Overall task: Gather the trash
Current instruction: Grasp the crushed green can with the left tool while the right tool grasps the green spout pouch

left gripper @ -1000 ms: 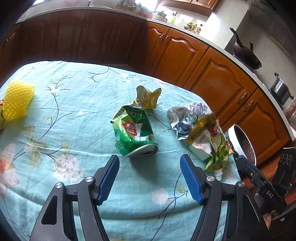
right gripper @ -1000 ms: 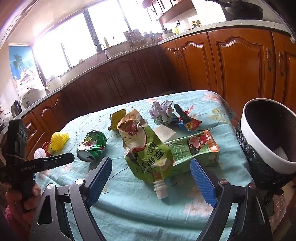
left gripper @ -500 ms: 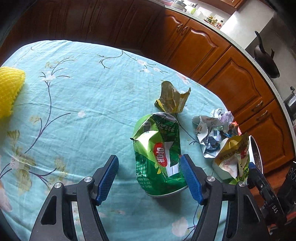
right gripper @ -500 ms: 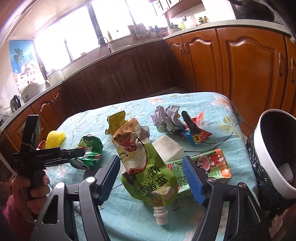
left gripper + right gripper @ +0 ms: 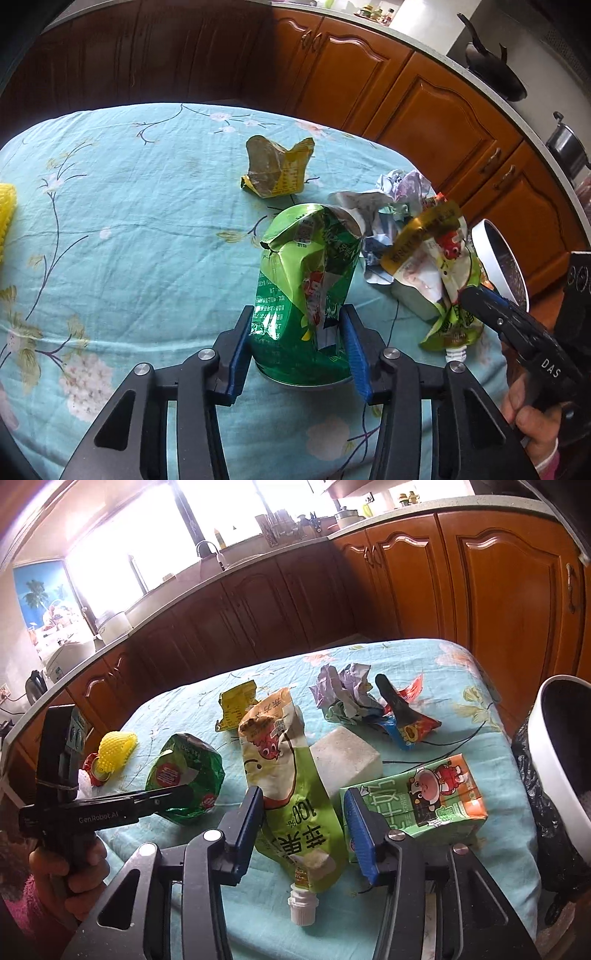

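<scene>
Both grippers [image 5: 297,341] [image 5: 304,827] around trash: can [image 5: 306,280], pouch [image 5: 295,786].

Kitchen. Brown wooden cabinets [image 5: 498,587] with arched panel doors wrap round room under pale countertop [image 5: 436,511]. Bright window [image 5: 155,528] over sink faucet [image 5: 208,550] (glare washes out view outside). Black wok [image 5: 493,75] and steel pot [image 5: 567,147] on counter. Surface under turquoise floral tablecloth [image 5: 129,229]. Palm-tree poster [image 5: 37,594] on far wall

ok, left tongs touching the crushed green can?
Touching. Left wrist view: left tongs have both blue pads pressed against the crushed green can, no gap either side.
</scene>
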Motion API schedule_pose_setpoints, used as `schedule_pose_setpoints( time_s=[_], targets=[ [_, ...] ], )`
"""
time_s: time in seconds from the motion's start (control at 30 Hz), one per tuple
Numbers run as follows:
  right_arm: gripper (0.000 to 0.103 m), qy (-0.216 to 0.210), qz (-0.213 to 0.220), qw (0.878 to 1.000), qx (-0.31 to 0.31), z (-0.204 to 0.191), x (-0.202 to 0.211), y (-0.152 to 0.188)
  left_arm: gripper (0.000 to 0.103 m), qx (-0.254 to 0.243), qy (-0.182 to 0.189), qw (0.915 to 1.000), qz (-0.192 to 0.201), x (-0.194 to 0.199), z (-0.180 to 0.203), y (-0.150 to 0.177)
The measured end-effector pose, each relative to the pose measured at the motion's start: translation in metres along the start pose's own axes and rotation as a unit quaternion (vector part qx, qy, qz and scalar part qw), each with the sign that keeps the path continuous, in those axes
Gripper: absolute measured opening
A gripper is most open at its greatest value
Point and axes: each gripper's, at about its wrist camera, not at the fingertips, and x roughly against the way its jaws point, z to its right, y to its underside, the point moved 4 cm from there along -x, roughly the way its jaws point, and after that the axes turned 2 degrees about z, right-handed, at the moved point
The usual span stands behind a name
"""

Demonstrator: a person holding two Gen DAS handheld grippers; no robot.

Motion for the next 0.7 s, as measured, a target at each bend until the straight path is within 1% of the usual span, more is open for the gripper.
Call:
schedule_pose_setpoints(
  time_s=[0.13, 0.17, 0.2, 0.27, 0.33, 0.5, 0.7],
  targets=[
    [0.034, -0.022, -0.018, 1.0, 0.009, -0.012, 0.0, 0.006, 0.044, -0.009, 0.001, 1.0, 0.001, 0.003, 0.003, 0.004],
    [0.028, -0.023, -0.019, 0.999, 0.014, -0.016, 0.001, 0.008, 0.044, -0.009, 0.0, 1.0, 0.001, 0.005, 0.002, 0.005],
    [0.026, -0.017, -0.016, 1.0, 0.019, -0.019, 0.004, 0.01, 0.044, -0.01, 0.0, 1.0, 0.002, 0.008, 0.001, 0.007],
    [0.012, -0.014, -0.009, 1.0, 0.021, -0.024, 0.01, 0.012, 0.043, -0.013, -0.002, 0.9999, 0.004, 0.012, 0.002, 0.009],
    [0.006, -0.011, -0.002, 1.0, 0.01, -0.023, 0.018, 0.013, 0.043, -0.018, -0.004, 0.9998, 0.01, 0.018, 0.008, 0.011],
    [0.004, -0.005, 0.022, 1.0, -0.011, -0.021, 0.042, 0.018, 0.043, -0.039, 0.005, 0.9988, 0.03, 0.038, 0.028, 0.013],
    [0.004, 0.01, 0.075, 0.996, -0.038, -0.007, 0.086, 0.016, 0.042, -0.076, 0.025, 0.996, 0.04, 0.049, 0.065, 0.016]
  ],
)
